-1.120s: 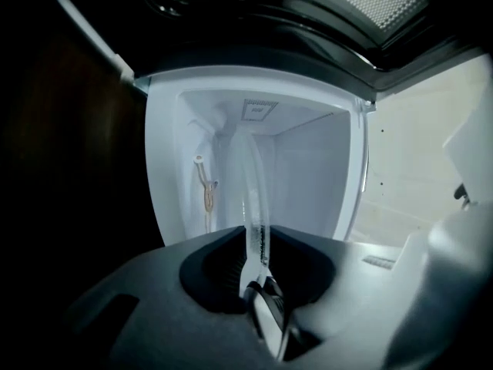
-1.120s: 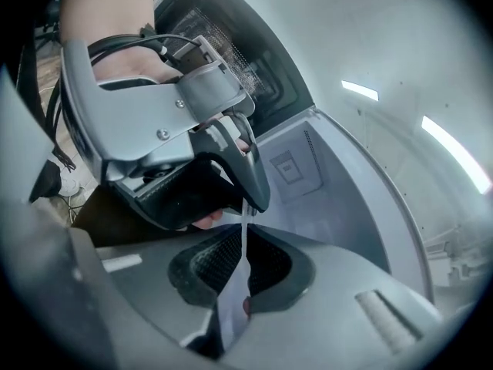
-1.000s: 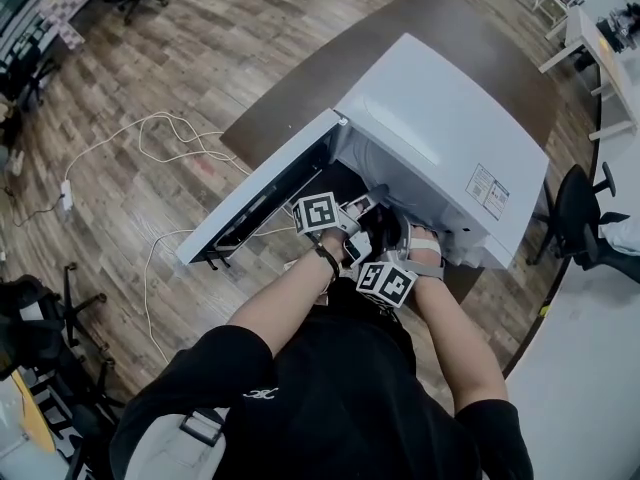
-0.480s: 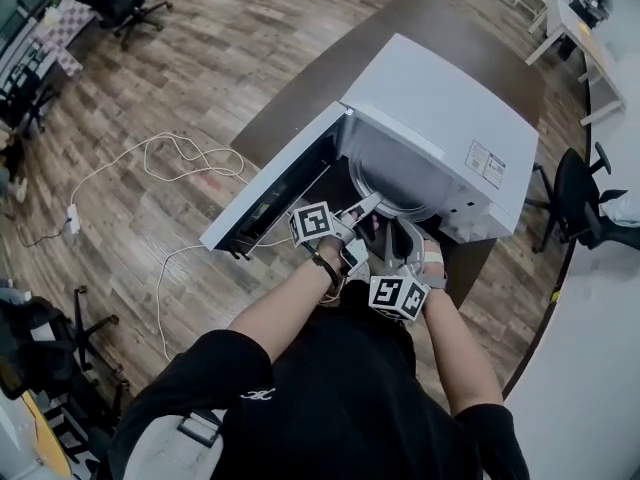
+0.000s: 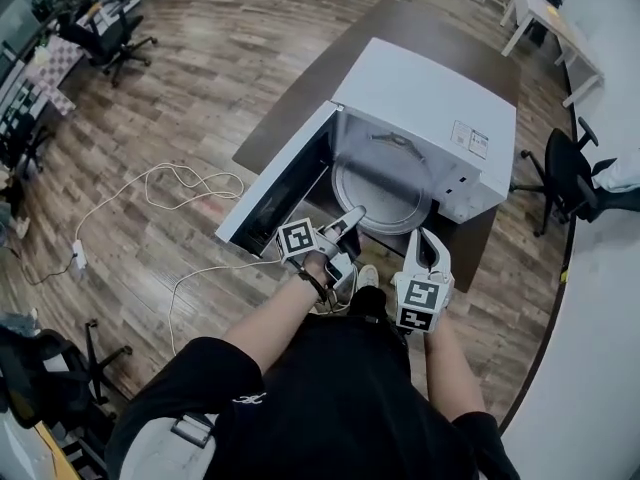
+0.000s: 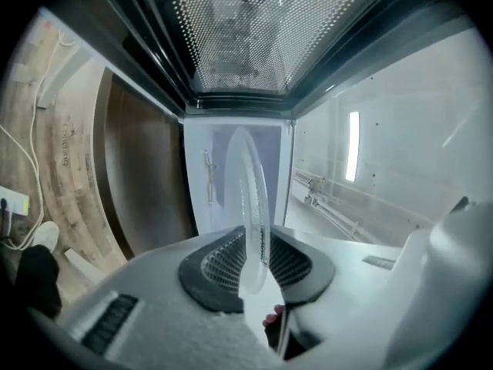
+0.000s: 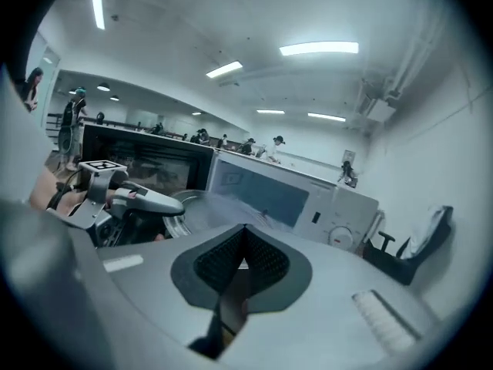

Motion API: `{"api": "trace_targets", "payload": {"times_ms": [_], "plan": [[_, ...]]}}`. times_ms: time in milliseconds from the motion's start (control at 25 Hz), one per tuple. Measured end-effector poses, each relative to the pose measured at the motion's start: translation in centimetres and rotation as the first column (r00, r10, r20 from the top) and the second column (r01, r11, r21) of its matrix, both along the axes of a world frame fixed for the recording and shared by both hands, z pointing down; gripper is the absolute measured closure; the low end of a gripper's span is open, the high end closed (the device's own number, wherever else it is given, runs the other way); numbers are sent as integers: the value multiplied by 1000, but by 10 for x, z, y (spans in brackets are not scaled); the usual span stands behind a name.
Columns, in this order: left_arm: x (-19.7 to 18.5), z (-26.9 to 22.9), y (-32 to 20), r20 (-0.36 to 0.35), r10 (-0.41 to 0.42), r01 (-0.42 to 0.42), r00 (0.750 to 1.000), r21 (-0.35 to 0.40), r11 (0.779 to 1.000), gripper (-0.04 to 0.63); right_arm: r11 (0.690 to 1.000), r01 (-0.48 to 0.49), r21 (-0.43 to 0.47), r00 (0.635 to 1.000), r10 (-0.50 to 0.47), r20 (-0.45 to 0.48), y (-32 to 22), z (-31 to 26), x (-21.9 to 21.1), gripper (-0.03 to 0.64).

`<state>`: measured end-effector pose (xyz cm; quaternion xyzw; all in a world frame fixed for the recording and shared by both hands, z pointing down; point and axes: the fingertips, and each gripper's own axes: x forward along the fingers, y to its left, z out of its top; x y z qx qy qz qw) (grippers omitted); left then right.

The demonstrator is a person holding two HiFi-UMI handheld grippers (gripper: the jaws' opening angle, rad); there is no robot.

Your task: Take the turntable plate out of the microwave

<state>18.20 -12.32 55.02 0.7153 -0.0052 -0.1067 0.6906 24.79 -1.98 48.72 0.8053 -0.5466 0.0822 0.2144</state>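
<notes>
Head view: from above the person, facing steeply down on the microwave (image 5: 425, 108) and the floor (image 5: 200, 88), farthest off.
Left gripper view: rides the left gripper (image 5: 350, 218), facing into the cavity, very near the turntable plate (image 6: 250, 199).
Right gripper view: rides the right gripper (image 5: 425, 243), facing the microwave front from just outside.
Shared: all 3 show the microwave and the turntable plate.

No readable text or numbers.
</notes>
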Motion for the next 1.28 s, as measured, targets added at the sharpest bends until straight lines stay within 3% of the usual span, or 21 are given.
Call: {"api": "trace_targets", "payload": {"times_ms": [480, 840, 1280], "plan": [[-49, -57, 53, -122, 83, -83, 989, 9, 997, 526, 975, -208, 79, 968, 194, 159, 64, -18, -4, 611], [-71, -80, 71, -153, 127, -121, 980, 53, 991, 525, 969, -228, 94, 966, 213, 149, 74, -22, -6, 612], [-72, -79, 68, -154, 128, -121, 980, 53, 991, 525, 968, -237, 81, 964, 224, 144, 73, -20, -3, 612]]}}
